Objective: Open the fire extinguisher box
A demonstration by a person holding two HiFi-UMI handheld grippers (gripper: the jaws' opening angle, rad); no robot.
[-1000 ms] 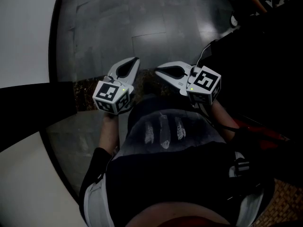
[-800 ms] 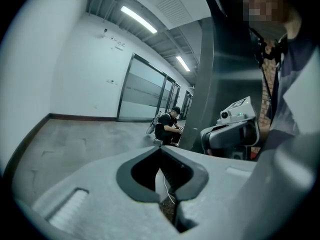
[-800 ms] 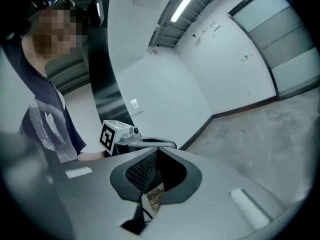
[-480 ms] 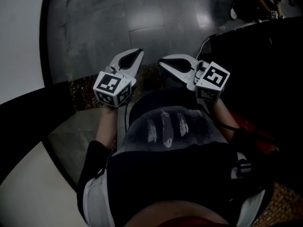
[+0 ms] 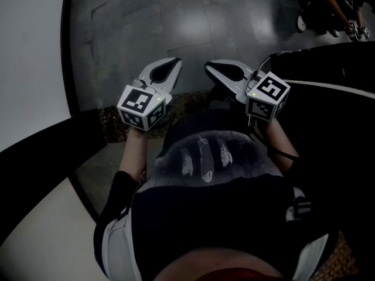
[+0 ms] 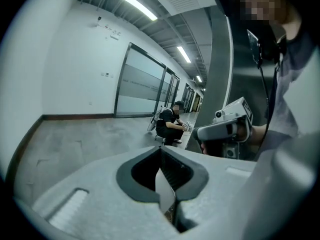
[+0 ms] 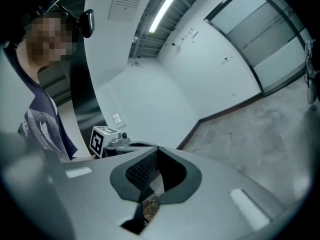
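Grey stone floor [image 5: 176, 22] is seen stretching ahead. It is bounded on the left by a white wall [image 5: 29, 51] with a dark skirting strip [image 5: 69, 57]. On the right it is bounded by a black mass [image 5: 334, 127], whose edge runs close beside the right gripper [image 5: 210, 68]. The left gripper [image 5: 174, 63] is held just beside the right one, above open floor. Both pairs of jaws are pressed together with nothing between them. A crouching person [image 6: 170, 126] is seen farther down the corridor. The fire extinguisher box cannot be made out in any view.
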